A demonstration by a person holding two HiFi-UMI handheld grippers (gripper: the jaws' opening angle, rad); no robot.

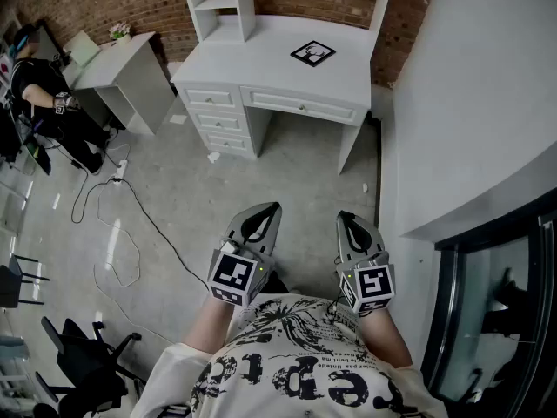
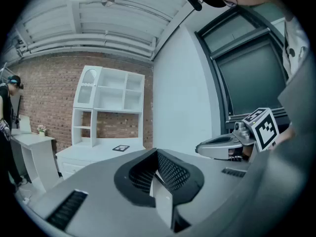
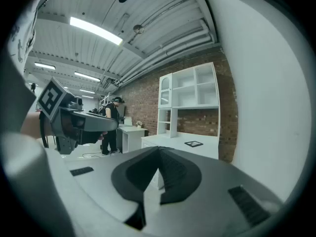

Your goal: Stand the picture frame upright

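Observation:
A black picture frame [image 1: 313, 53] with a white deer-head print lies flat on the white desk [image 1: 278, 72], towards its right side. It shows small and far off in the left gripper view [image 2: 121, 148] and the right gripper view [image 3: 193, 143]. My left gripper [image 1: 271, 208] and right gripper [image 1: 345, 218] are held close to my chest, well short of the desk. Both are shut with nothing between the jaws. They point roughly level towards the desk.
The desk has drawers on its left and a white shelf unit [image 1: 228, 3] on top against a brick wall. A second white desk [image 1: 126, 68] stands to the left, with a person [image 1: 39, 90] beside it. Cables [image 1: 122, 233] lie on the concrete floor. A white wall [image 1: 470, 103] runs along the right.

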